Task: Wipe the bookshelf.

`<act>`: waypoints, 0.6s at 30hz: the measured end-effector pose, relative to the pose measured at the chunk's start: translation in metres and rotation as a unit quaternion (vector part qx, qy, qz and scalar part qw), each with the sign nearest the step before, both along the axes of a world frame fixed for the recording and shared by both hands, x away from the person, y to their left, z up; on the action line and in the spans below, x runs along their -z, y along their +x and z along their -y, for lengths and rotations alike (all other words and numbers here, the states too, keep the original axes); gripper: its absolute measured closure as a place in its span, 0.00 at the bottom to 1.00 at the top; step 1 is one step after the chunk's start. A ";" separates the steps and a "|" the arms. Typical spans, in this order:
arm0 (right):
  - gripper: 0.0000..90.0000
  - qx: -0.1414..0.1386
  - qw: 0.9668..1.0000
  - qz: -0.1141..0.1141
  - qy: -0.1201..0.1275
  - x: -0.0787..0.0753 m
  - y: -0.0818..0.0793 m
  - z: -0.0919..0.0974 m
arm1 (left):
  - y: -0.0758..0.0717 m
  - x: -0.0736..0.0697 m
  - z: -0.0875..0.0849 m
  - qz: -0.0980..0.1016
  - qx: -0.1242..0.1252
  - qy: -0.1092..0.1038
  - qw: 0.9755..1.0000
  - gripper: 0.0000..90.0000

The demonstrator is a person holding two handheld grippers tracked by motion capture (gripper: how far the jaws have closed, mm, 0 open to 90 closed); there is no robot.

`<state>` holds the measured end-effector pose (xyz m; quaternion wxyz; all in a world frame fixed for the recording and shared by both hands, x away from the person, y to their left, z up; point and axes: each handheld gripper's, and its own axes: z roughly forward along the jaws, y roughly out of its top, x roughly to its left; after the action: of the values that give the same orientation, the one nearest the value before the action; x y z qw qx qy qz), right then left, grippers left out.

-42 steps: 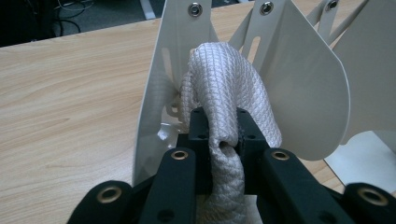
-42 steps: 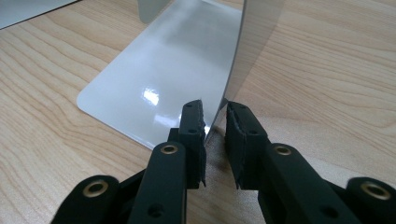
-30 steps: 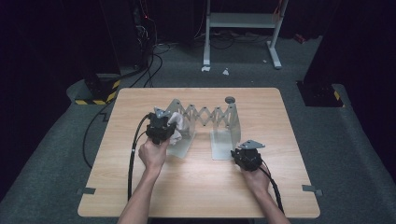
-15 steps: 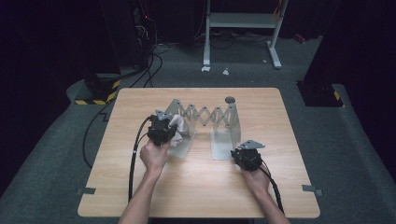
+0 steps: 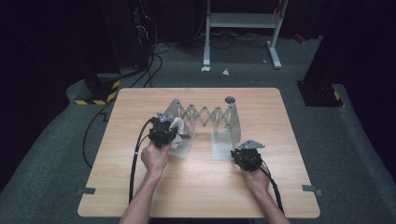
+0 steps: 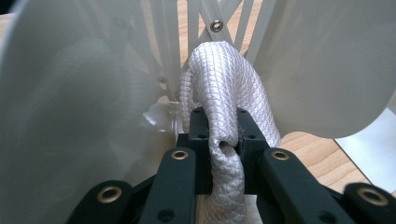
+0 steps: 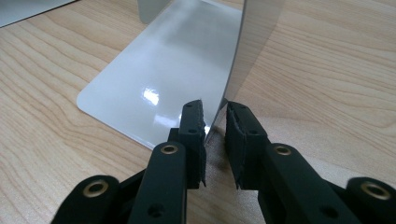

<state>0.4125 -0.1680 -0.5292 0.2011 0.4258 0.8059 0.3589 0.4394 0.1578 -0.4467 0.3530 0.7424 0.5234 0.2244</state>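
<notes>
A silver expanding rack (image 5: 205,114) with a scissor lattice stands on the wooden table (image 5: 201,186). My left gripper (image 5: 170,133) is at the rack's left end plate (image 6: 70,116) and is shut on a white quilted cloth (image 6: 224,93). The cloth bulges up over the jaws in front of the lattice. My right gripper (image 7: 215,116) sits low at the near corner of the rack's right end. Its jaws straddle the thin upright plate (image 7: 254,37) with a gap showing, beside the flat foot plate (image 7: 163,70). In the high view the right gripper (image 5: 243,151) rests on the table.
Black cables (image 5: 137,158) trail from both grippers toward the near table edge. A small grey round knob (image 5: 229,99) tops the rack's right end. Beyond the table are a white metal stand (image 5: 243,28) and floor cables.
</notes>
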 end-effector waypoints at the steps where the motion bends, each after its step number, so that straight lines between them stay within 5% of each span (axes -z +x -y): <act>1: 0.86 0.000 1.000 0.000 0.000 0.000 0.000 0.000 | 0.000 0.001 0.000 0.001 0.002 0.000 1.000 0.89; 18: 0.86 0.000 1.000 0.001 -0.001 0.000 0.000 0.000 | 0.001 0.017 0.004 -0.011 0.003 0.023 1.000 0.89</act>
<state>0.4123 -0.1677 -0.5292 0.2028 0.4253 0.8061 0.3582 0.4404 0.1538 -0.4633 0.3305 0.7541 0.5199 0.2277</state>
